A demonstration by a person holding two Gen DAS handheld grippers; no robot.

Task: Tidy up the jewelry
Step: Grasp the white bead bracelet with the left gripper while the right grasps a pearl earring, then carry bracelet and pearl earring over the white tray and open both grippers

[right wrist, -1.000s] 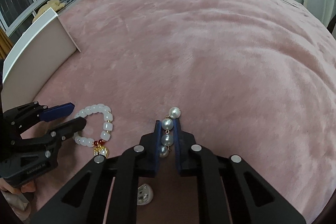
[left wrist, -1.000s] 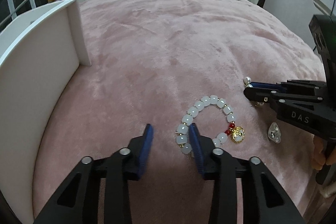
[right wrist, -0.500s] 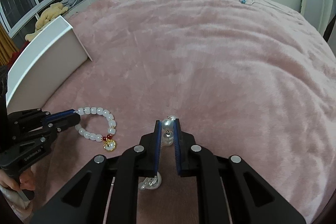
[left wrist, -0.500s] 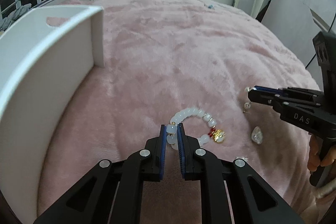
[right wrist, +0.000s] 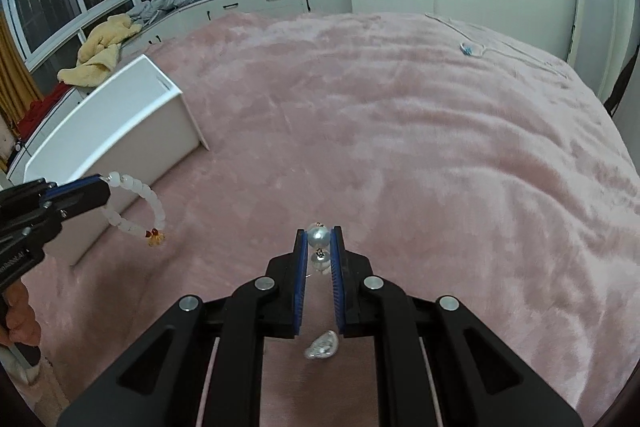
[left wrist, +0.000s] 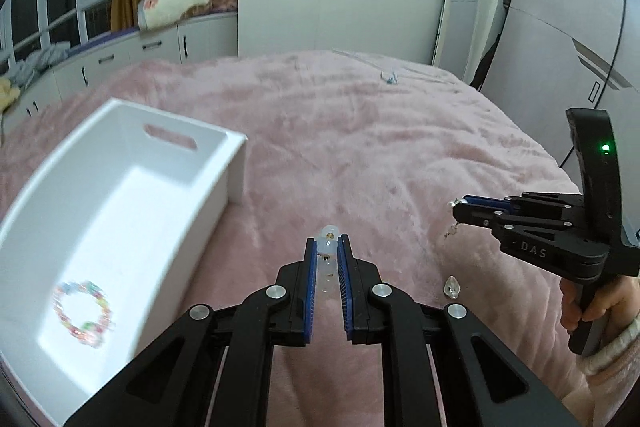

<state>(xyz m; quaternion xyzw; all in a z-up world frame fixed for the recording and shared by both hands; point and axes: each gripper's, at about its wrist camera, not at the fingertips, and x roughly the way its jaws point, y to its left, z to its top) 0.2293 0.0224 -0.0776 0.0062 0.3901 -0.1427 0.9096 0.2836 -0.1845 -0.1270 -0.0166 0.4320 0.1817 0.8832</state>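
Note:
My left gripper (left wrist: 327,247) is shut on a white bead bracelet (left wrist: 328,247), lifted off the pink blanket. From the right wrist view the bracelet (right wrist: 138,207) hangs from the left gripper (right wrist: 105,187) with a red and gold charm at its lowest point. My right gripper (right wrist: 319,237) is shut on a pearl earring (right wrist: 319,235), also raised; in the left wrist view it (left wrist: 460,205) stands at the right with the earring (left wrist: 452,229) dangling. A white box (left wrist: 120,211) lies to the left, holding a colourful bracelet (left wrist: 82,307).
A shiny teardrop jewel (left wrist: 452,286) lies on the pink blanket (left wrist: 360,147), below the right gripper (right wrist: 322,344). A thin chain with a blue pendant (right wrist: 468,47) rests at the far side. Cabinets, windows and a wardrobe surround the bed.
The left gripper closed on the white bracelet and lifted it off the blanket. The right gripper rose with the pearl earring. The white box's inside came into view.

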